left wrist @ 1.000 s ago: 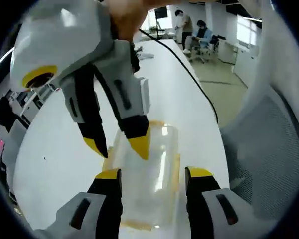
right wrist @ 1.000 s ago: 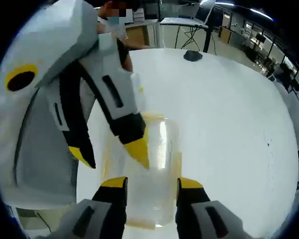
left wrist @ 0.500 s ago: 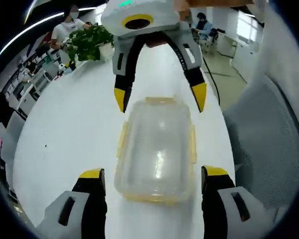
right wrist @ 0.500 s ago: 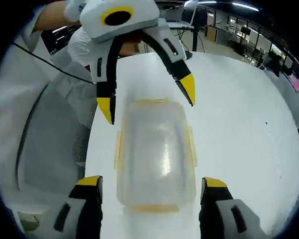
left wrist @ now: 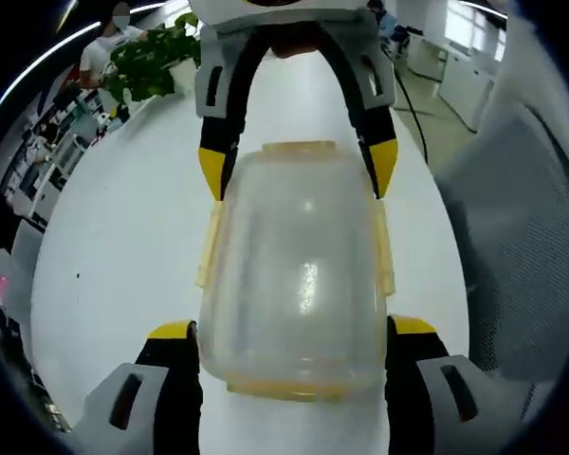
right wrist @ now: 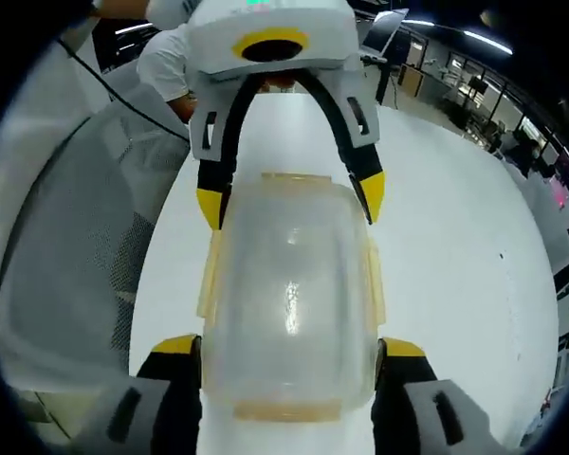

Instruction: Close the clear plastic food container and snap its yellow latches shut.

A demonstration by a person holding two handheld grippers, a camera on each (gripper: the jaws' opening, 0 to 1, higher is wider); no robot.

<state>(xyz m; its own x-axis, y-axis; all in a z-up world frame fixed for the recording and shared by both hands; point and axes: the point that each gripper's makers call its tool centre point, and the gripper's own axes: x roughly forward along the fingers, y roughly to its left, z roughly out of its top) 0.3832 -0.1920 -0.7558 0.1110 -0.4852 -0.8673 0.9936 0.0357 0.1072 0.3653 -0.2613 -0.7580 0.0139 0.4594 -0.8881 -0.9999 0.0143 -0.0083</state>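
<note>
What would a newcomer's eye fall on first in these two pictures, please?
The clear plastic food container with yellow latches sits mid-picture on the white table, lid on. The two grippers face each other across it: the left gripper straddles its near end in the left gripper view, and the right gripper straddles its far end there.

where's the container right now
The clear container sits on the white table, bracketed at opposite ends by the left gripper and the right gripper.
</note>
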